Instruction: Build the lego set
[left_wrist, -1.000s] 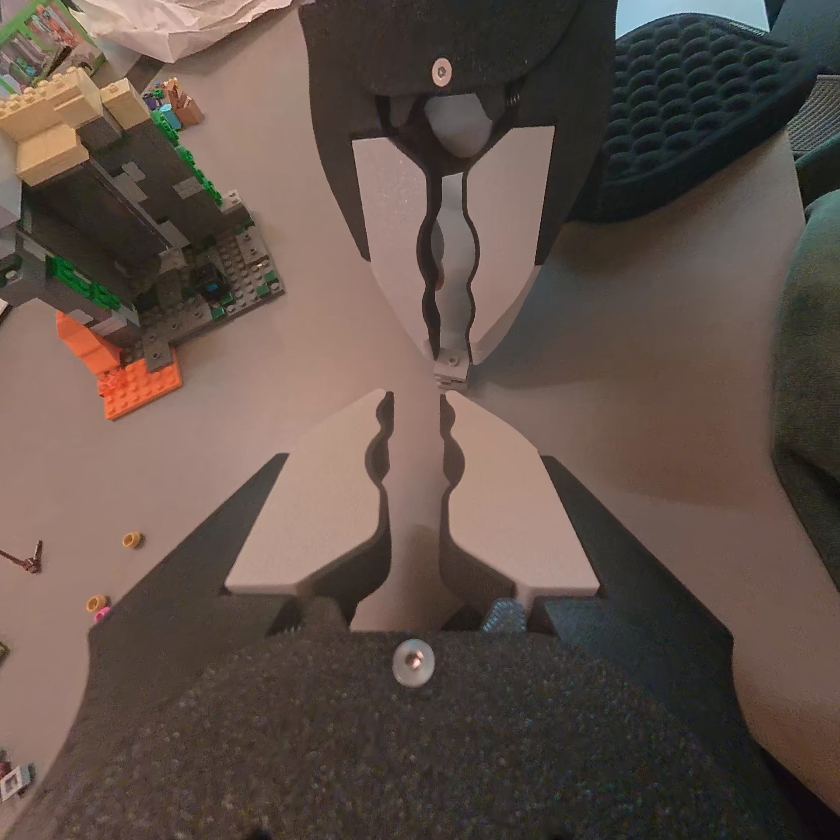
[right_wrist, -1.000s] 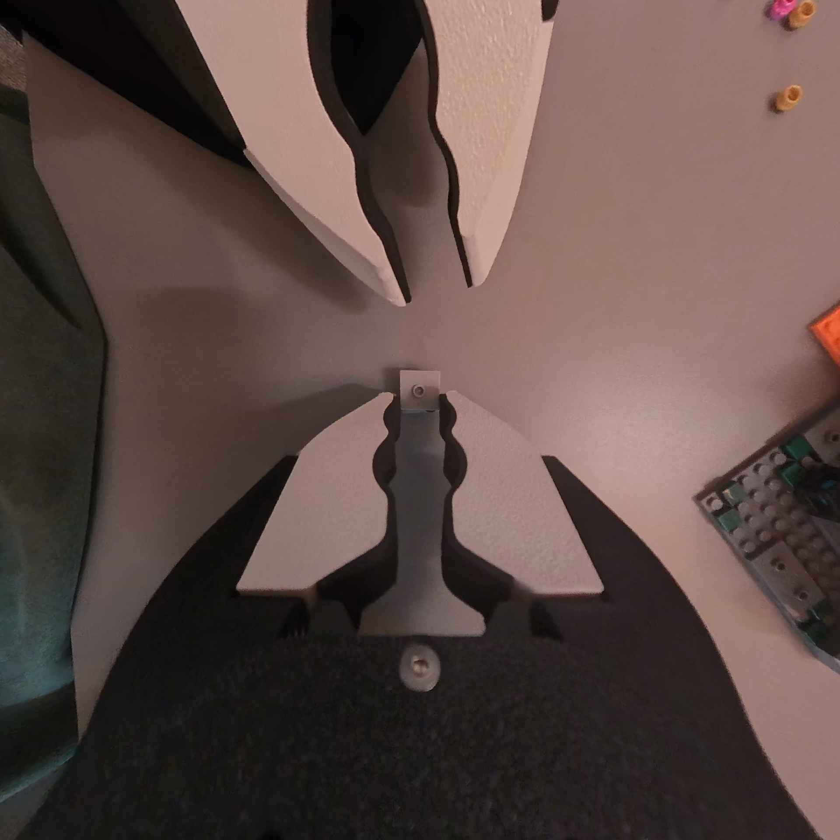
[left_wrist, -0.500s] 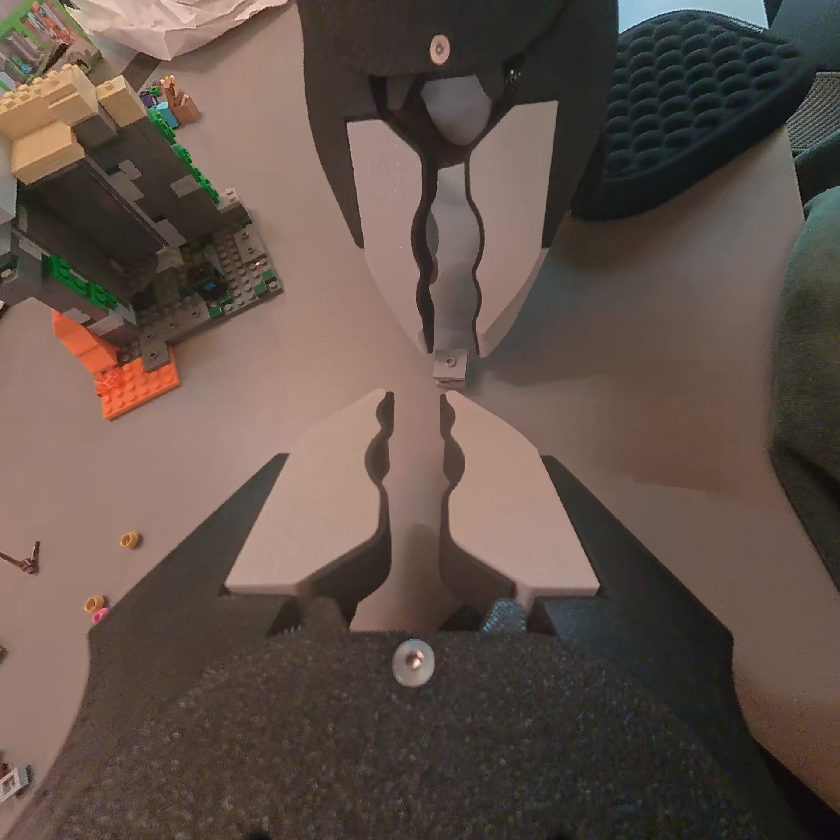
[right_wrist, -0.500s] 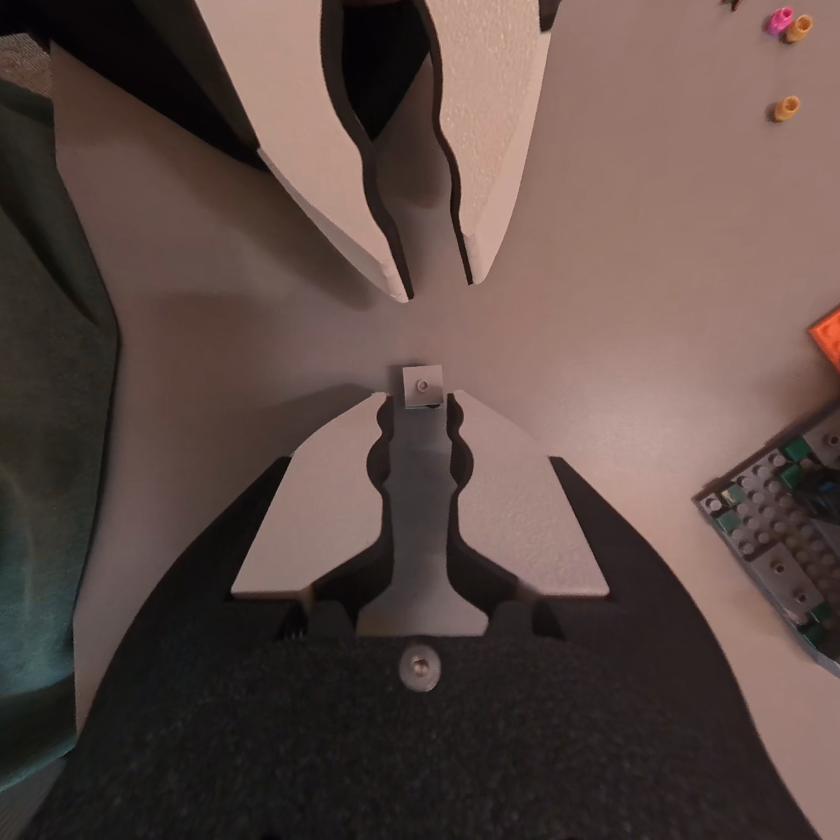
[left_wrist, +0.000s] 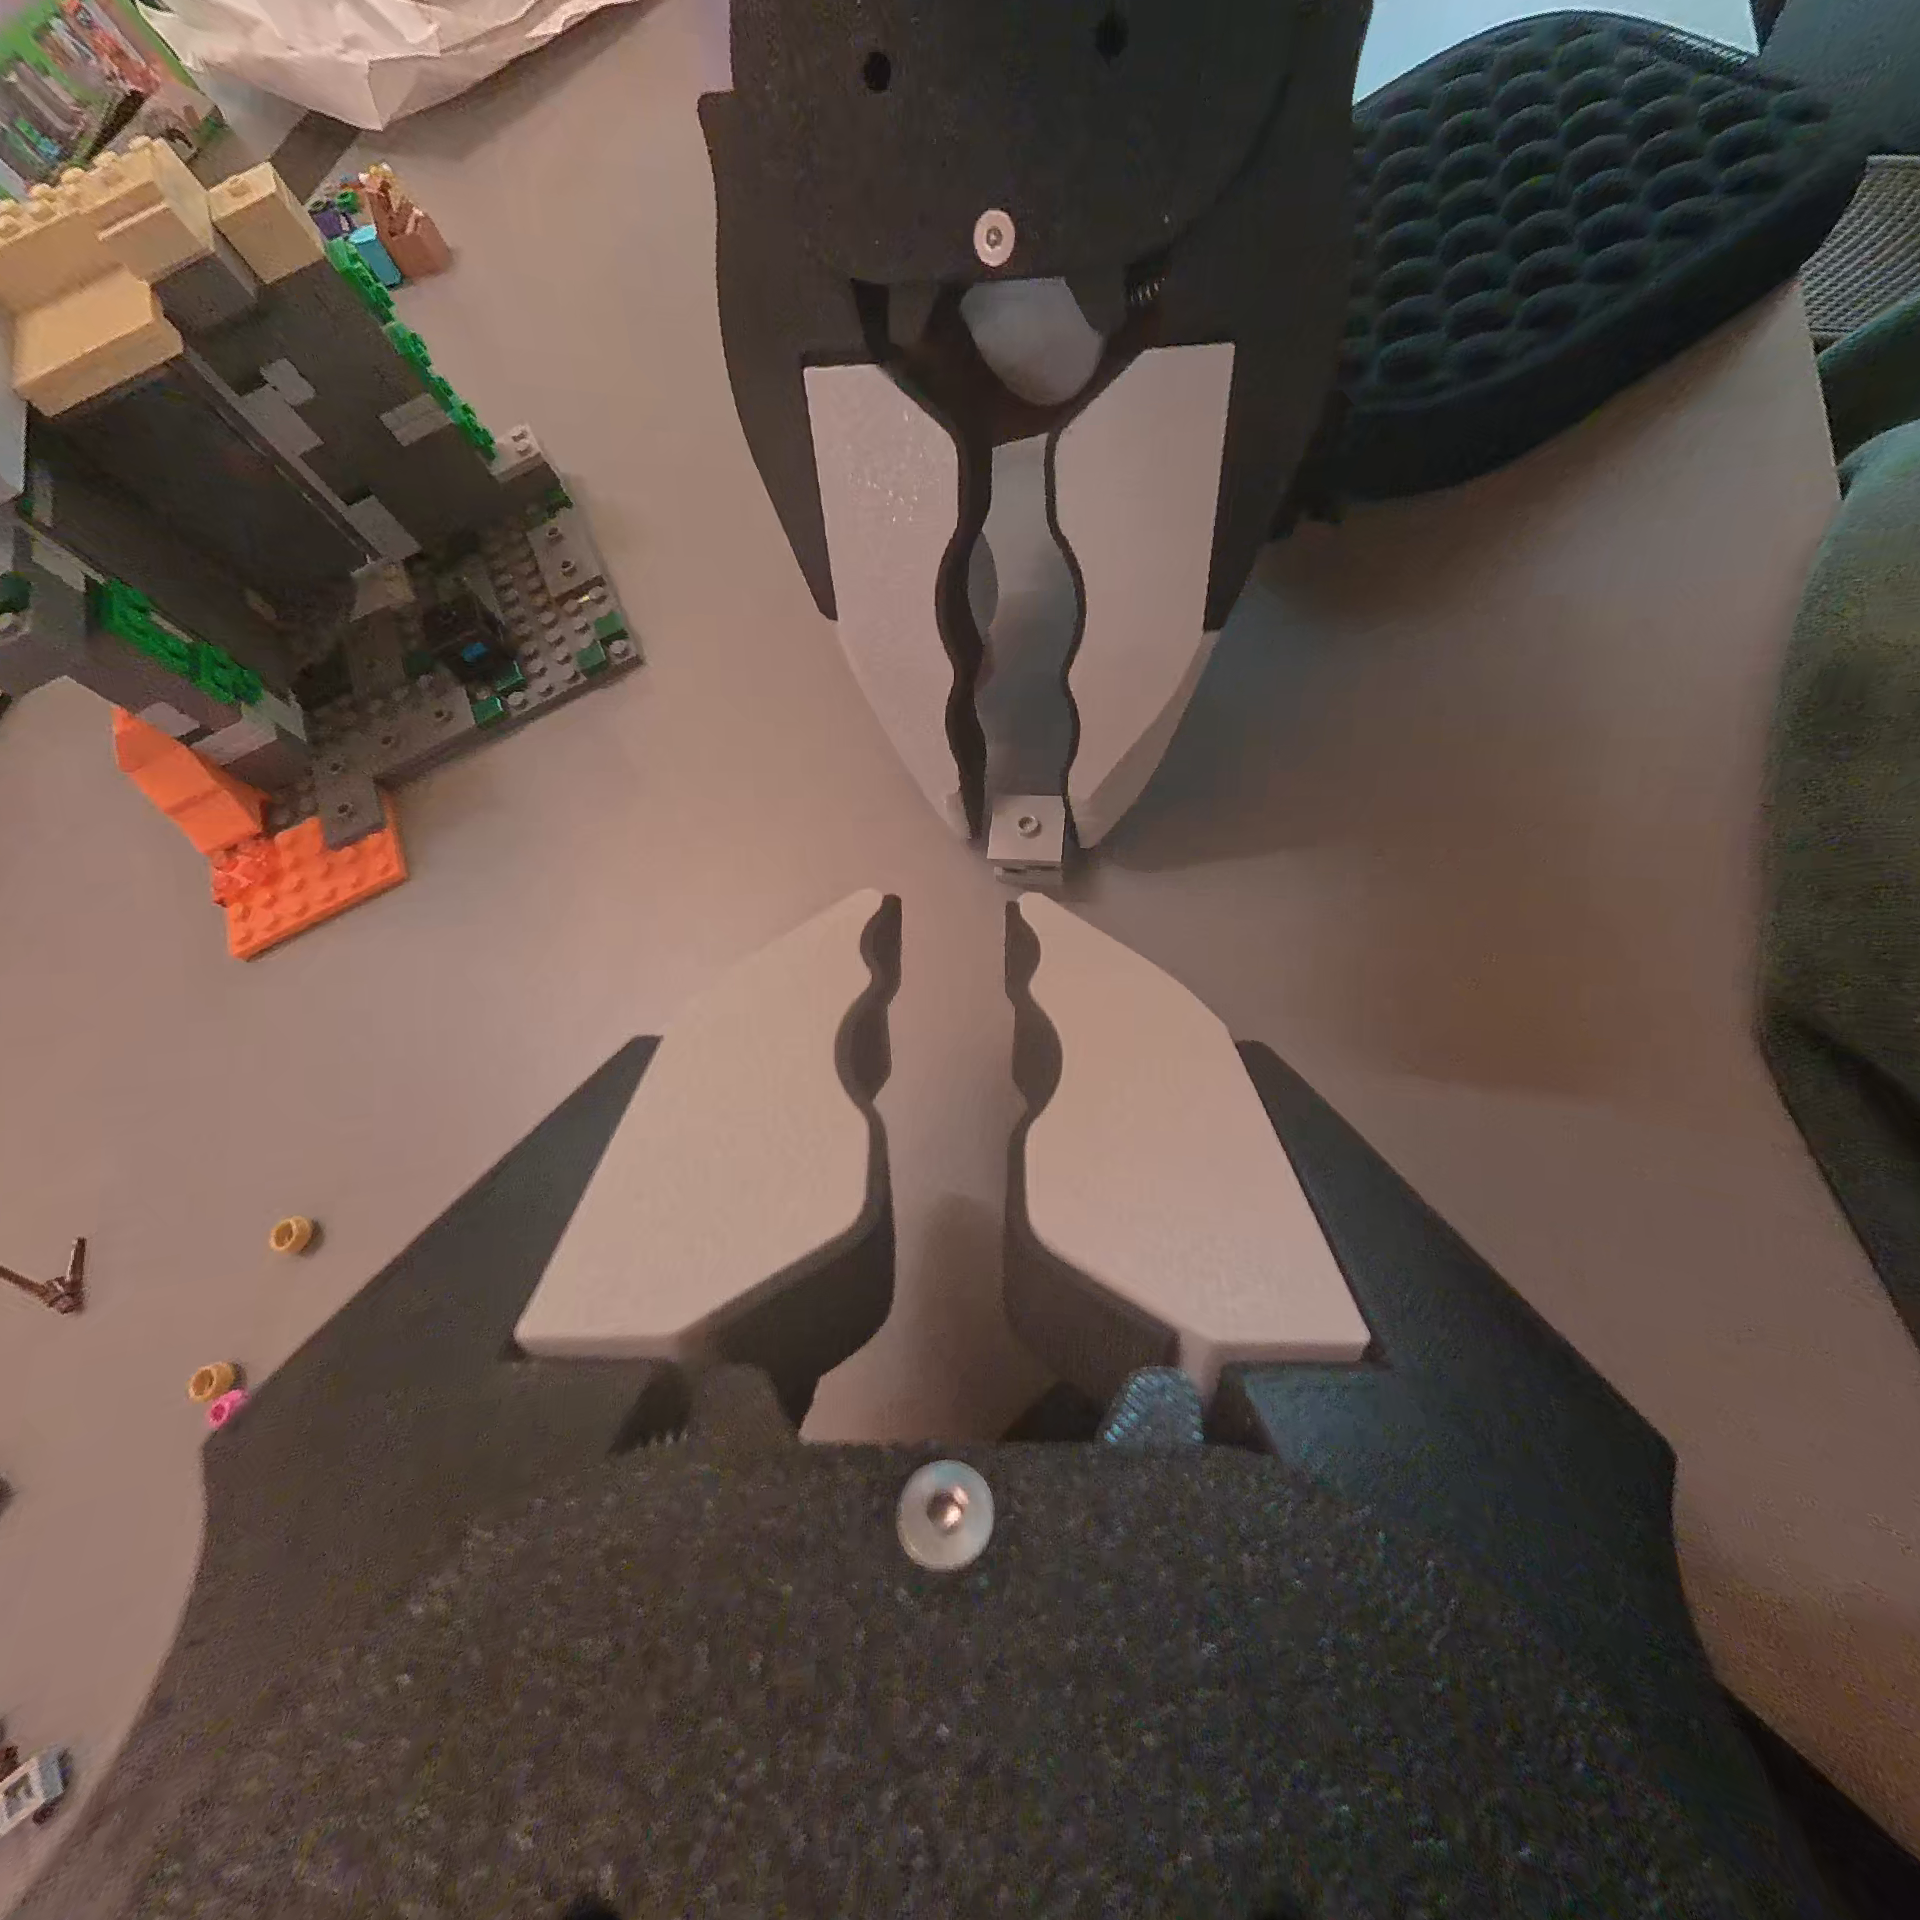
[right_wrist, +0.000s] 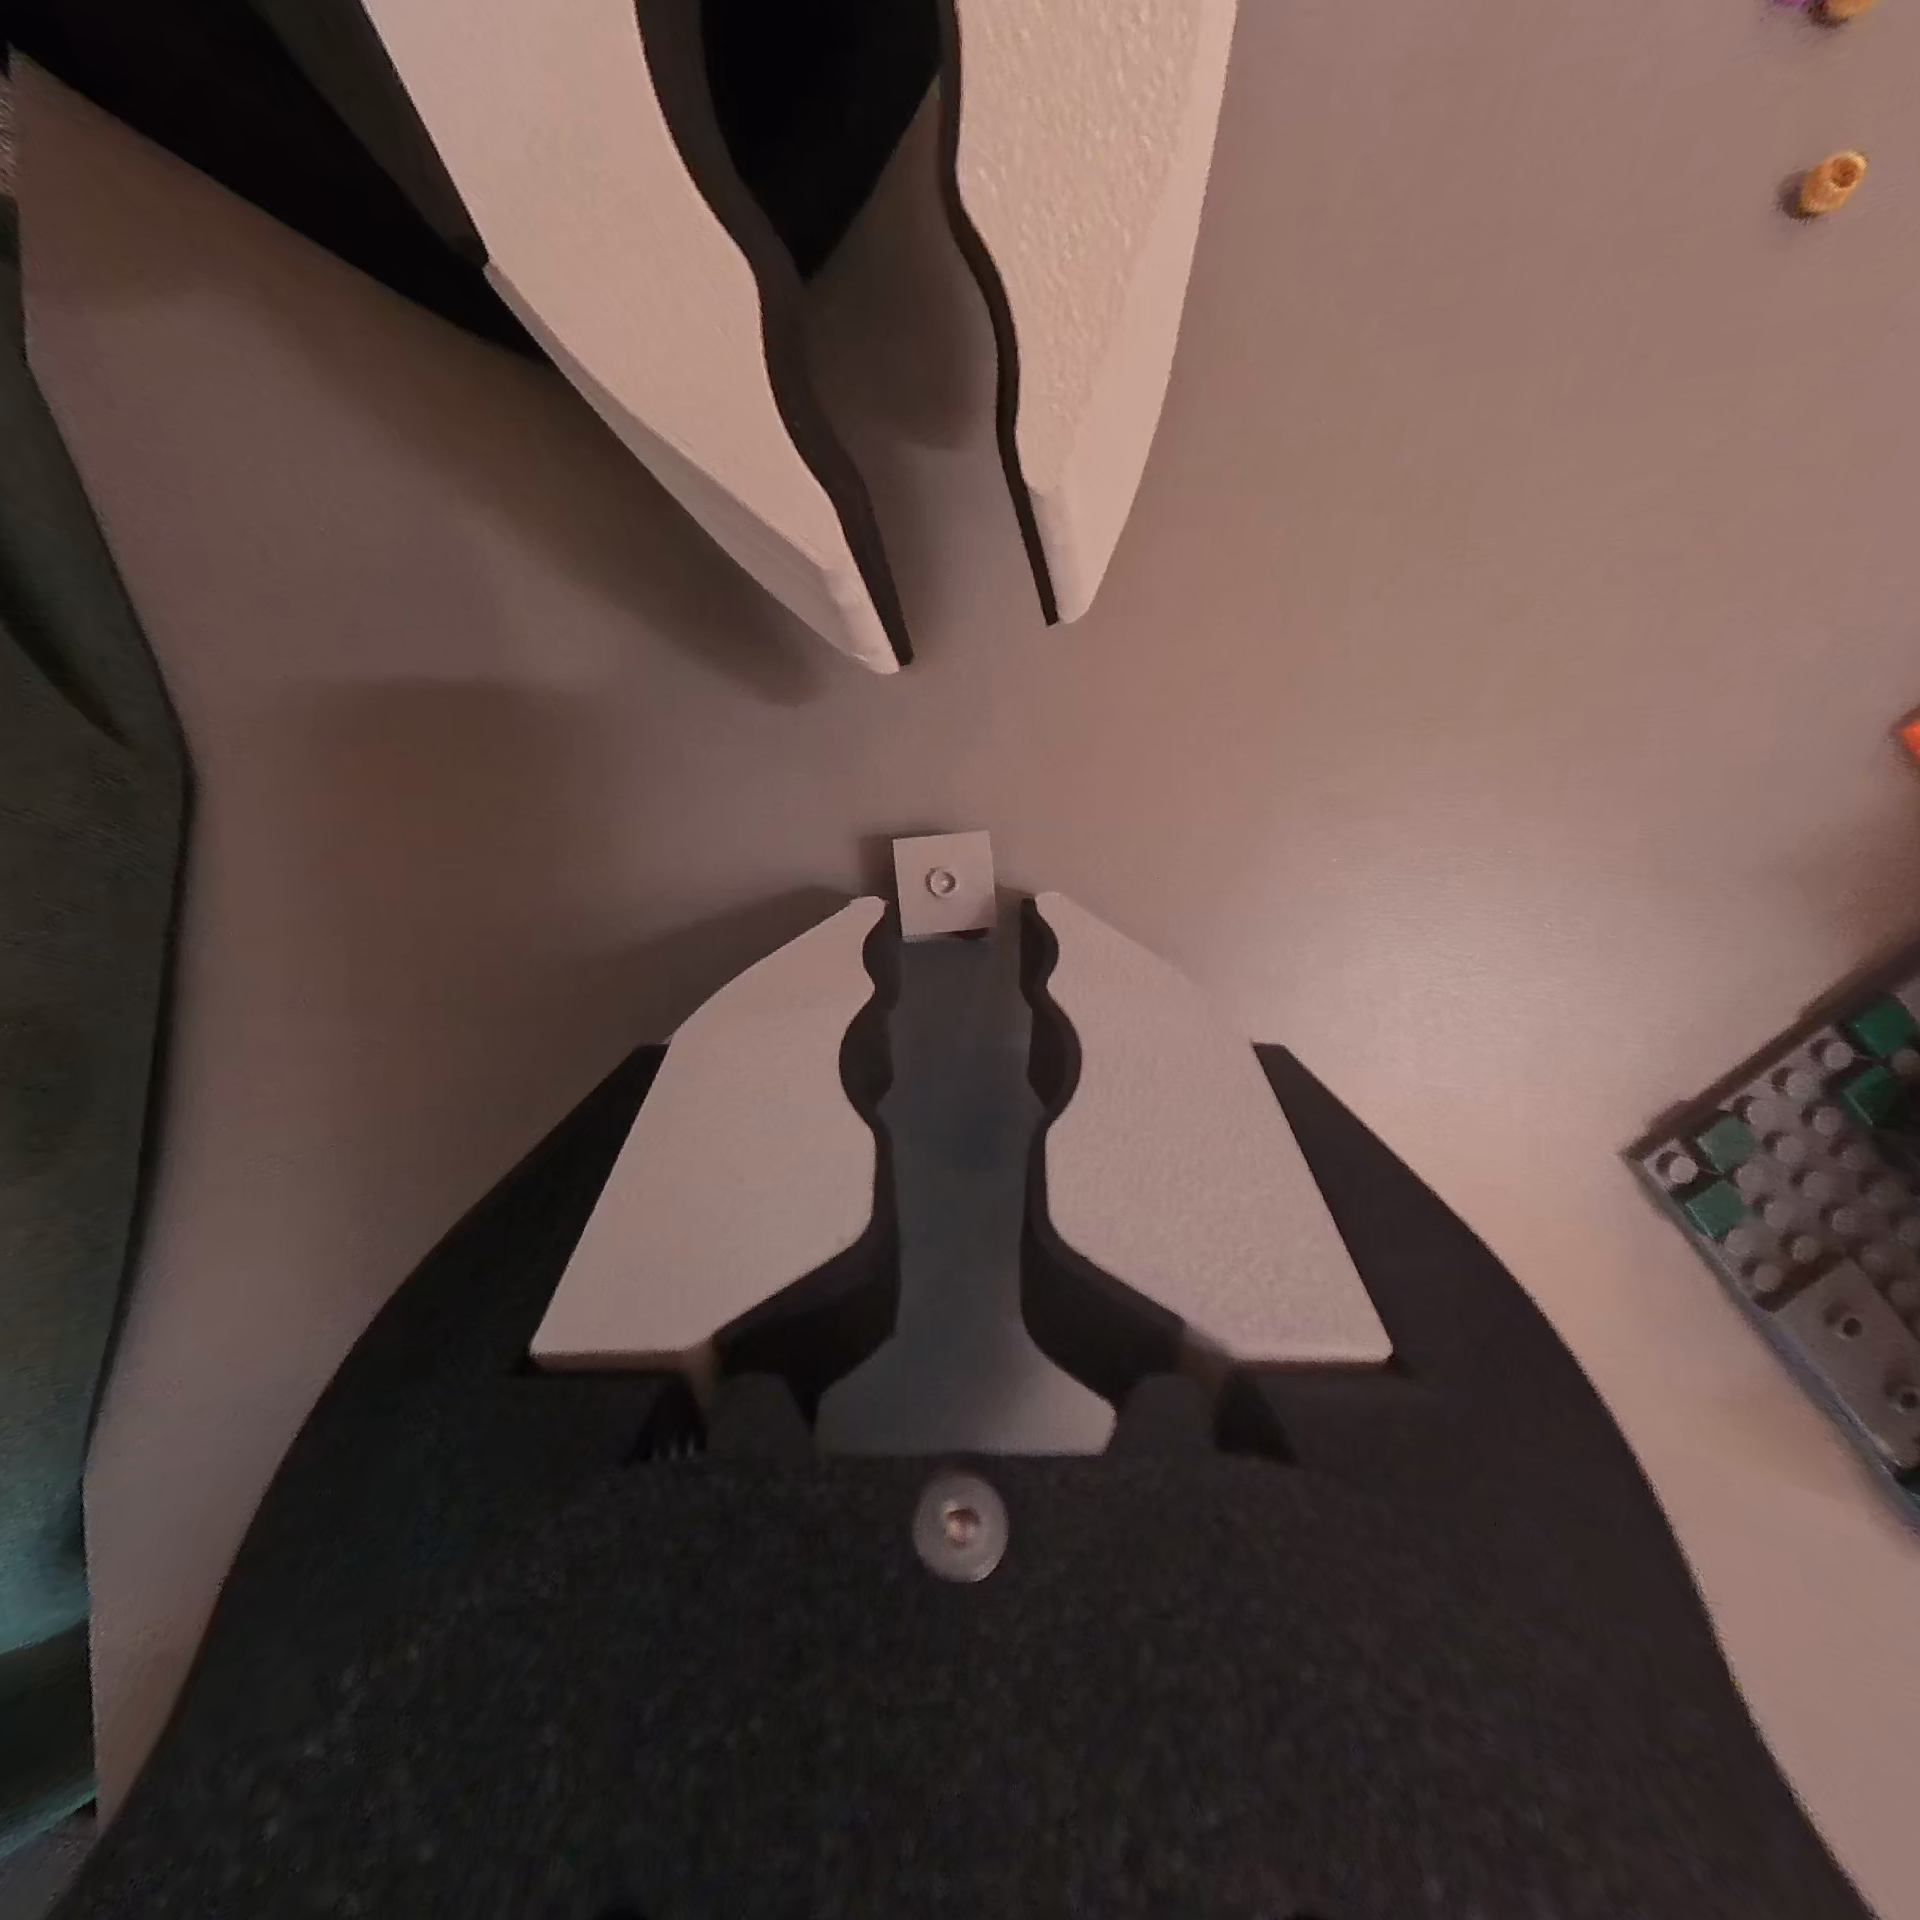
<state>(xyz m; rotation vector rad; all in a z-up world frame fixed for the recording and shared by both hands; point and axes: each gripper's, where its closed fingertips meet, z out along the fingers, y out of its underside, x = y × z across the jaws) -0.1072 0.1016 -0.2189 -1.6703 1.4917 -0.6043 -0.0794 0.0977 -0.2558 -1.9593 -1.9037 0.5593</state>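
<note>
A small light grey lego piece (right_wrist: 940, 883) lies on the table between the two grippers, which face each other tip to tip. My right gripper (right_wrist: 954, 906) is slightly open, its tips on either side of the piece with a thin gap on the right side. In the left wrist view the piece (left_wrist: 1027, 831) sits at the right gripper's tips. My left gripper (left_wrist: 951, 904) is open and empty, its tips just short of the piece; it also shows in the right wrist view (right_wrist: 971, 644). The partly built castle (left_wrist: 260, 499) stands at the far left.
An orange plate (left_wrist: 312, 883) juts from the castle's base. Small loose pieces (left_wrist: 294, 1234) lie at the left. A black mesh cushion (left_wrist: 1558, 260) and dark green fabric (left_wrist: 1860, 831) border the right side. White paper (left_wrist: 416, 42) lies at the top left. About 5 centimeters separates my left fingertips from my right. Both grippers' tips are roughly 25 centimeters from the partly built castle (left_wrist: 260, 499).
The right gripper's jaws have parted a little around the grey piece. The left gripper has stayed put.
</note>
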